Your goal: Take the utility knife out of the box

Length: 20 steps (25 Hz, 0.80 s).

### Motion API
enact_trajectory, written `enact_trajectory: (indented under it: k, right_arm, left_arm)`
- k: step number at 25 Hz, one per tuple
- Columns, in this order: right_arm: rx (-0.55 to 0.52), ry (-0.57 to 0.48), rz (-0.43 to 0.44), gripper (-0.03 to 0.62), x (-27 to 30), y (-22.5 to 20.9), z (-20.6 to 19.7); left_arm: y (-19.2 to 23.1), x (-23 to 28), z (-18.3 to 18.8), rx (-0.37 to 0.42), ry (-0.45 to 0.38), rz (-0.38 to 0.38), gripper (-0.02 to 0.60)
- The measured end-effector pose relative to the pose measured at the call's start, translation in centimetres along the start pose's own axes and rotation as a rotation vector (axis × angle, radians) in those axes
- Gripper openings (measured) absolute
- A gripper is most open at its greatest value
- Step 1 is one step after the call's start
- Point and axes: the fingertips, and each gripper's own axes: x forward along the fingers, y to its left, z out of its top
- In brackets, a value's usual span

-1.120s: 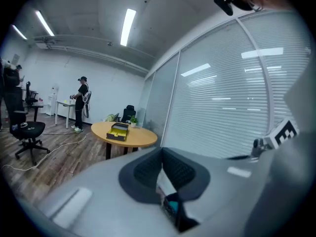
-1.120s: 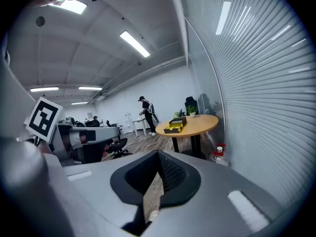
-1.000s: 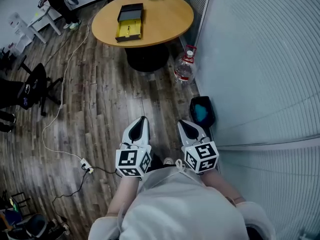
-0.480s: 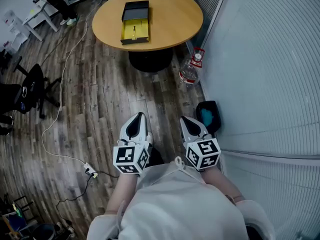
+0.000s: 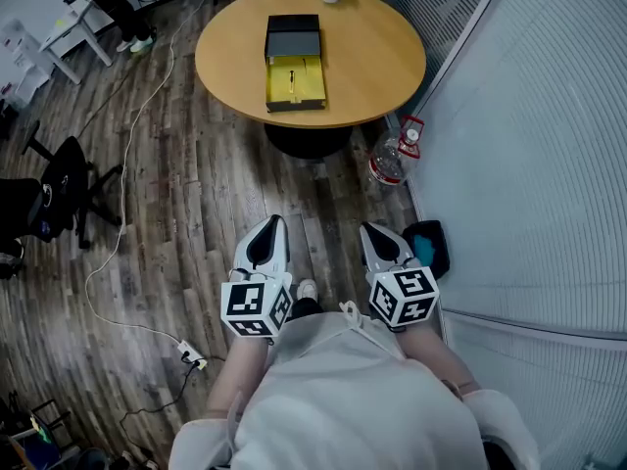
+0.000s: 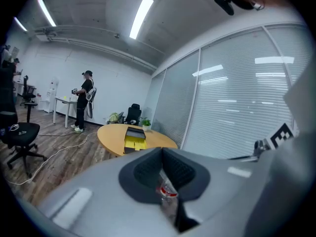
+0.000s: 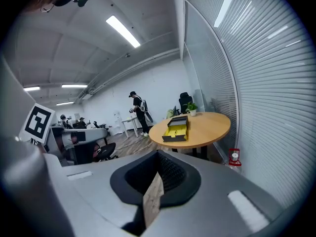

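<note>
Jaws on left gripper [image 5: 266, 231] and right gripper [image 5: 377, 235] sit closed and empty, near the person's body. Utility knife [image 5: 291, 75] lies in the open box [image 5: 295, 43] on the far round table [image 5: 377, 62]. Reaching in with jaws unopened would likely just shove it.

The head view looks steeply down from above the person's shoulders. The left gripper [image 5: 271, 225] and right gripper [image 5: 372, 231] are close at the bottom, and the round table [image 5: 372, 57] is far off at the top. Each gripper view sits low and looks nearly level along its own jaws toward that distant table. All three views share the table and the open box [image 5: 294, 52] on it.
</note>
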Motion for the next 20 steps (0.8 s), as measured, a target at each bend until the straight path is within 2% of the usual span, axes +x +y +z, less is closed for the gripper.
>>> enact_trajectory:
  k: [4,10,15,20]
  right_arm:
    - [0.001,0.018,-0.017,0.000,3.2,0.9,0.7]
    - [0.001,0.051,-0.021,0.000,7.1,0.4,1.1]
    - [0.000,0.054,0.011,0.000,11.3,-0.7,2.2]
    - [-0.022,0.053,0.062,0.000,16.9,-3.1,5.1]
  left_arm:
    - [3.4,1.3,0.8,0.001,-0.002,0.007,0.006]
    - [6.9,3.2,0.1,-0.027,0.022,0.038,0.006]
    - [8.9,6.2,0.1,-0.028,0.036,0.065,0.006]
    - [11.2,10.7,1.6,-0.019,0.033,0.136,0.006]
